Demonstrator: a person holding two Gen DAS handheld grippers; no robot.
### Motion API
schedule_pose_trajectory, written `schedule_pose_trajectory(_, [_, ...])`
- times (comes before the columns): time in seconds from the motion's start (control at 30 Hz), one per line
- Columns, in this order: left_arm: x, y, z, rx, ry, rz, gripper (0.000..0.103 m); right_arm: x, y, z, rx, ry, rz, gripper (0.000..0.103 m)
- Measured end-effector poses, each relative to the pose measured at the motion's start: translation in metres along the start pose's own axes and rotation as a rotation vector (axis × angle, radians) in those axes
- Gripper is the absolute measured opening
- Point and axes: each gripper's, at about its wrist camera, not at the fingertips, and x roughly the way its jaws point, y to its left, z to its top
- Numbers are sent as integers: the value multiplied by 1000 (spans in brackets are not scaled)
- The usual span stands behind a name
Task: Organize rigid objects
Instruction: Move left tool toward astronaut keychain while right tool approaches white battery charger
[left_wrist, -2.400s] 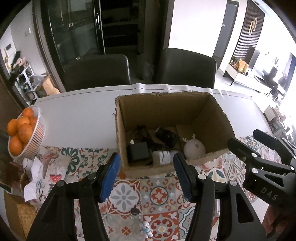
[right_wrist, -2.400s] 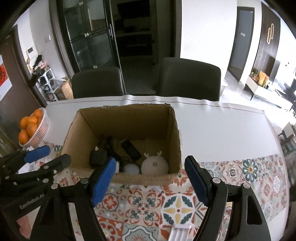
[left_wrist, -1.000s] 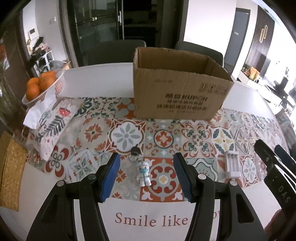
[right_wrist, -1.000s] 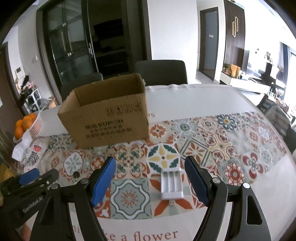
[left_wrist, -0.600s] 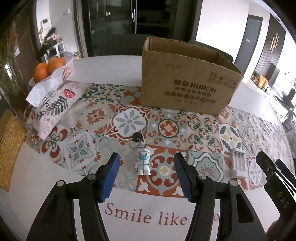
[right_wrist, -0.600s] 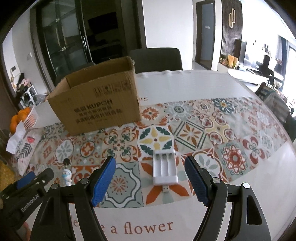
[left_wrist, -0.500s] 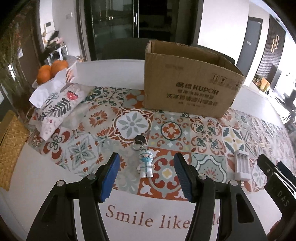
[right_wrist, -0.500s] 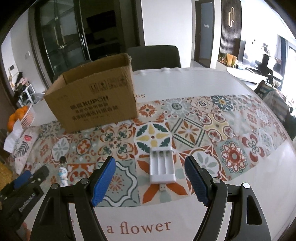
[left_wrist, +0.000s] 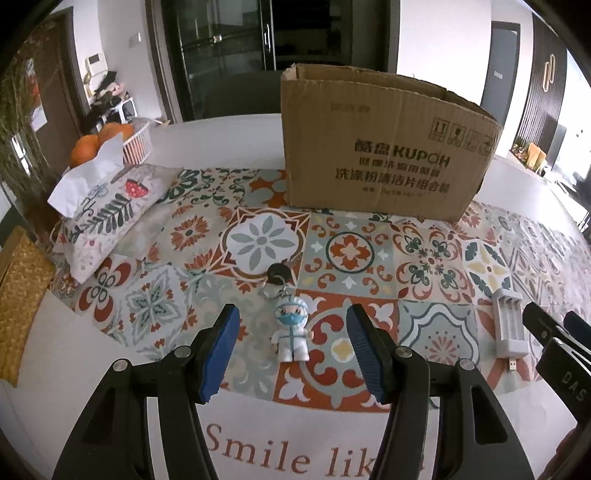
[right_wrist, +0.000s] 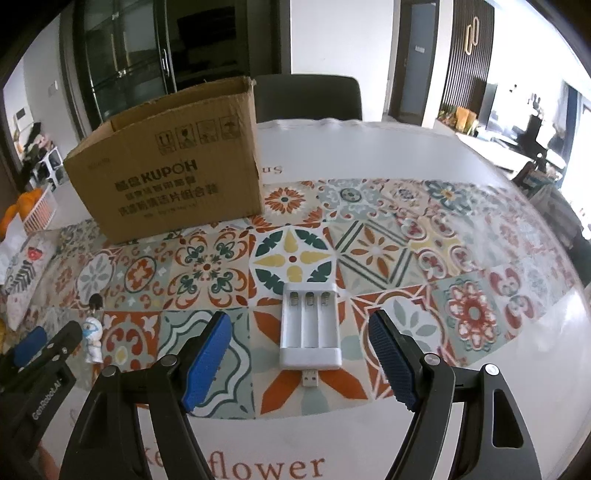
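A small white figure keychain (left_wrist: 291, 333) with a blue mask lies on the patterned runner, its black ring tag pointing away. My left gripper (left_wrist: 291, 325) hovers open just above it, one blue pad on each side, neither touching. A white three-slot battery charger (right_wrist: 309, 326) with a USB plug lies flat to the right, also seen as charger (left_wrist: 509, 322). My right gripper (right_wrist: 299, 328) stands open around it with wide gaps on both sides. Behind both stands an open brown cardboard box (left_wrist: 380, 144), box (right_wrist: 173, 162); its inside is hidden from here.
A white basket of oranges (left_wrist: 110, 142) and a patterned tissue pouch (left_wrist: 107, 218) sit at the far left. A woven mat (left_wrist: 18, 295) lies at the left table edge. Dark chairs (right_wrist: 306, 96) stand behind the table. The right gripper shows as gripper (left_wrist: 557, 343).
Both grippers came down from above the box to low over the runner. The keychain and the charger now lie between their open pads. Neither gripper's opening changed.
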Motion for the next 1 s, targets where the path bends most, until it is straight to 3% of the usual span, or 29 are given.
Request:
schedule_pose_trajectory(0.2, [7,-4,3,14,-37,41,59,21,-2,0,-6,14,-1,77])
schedule_pose_trajectory(0.7, [43,-9,-8,26,44,72,58,51,-5,-7,-19,67,-26,77])
schedule_pose_trajectory(1.0, [59,-7,-7,10,76,51,37,64,-4,-6,-3,84,-30,77])
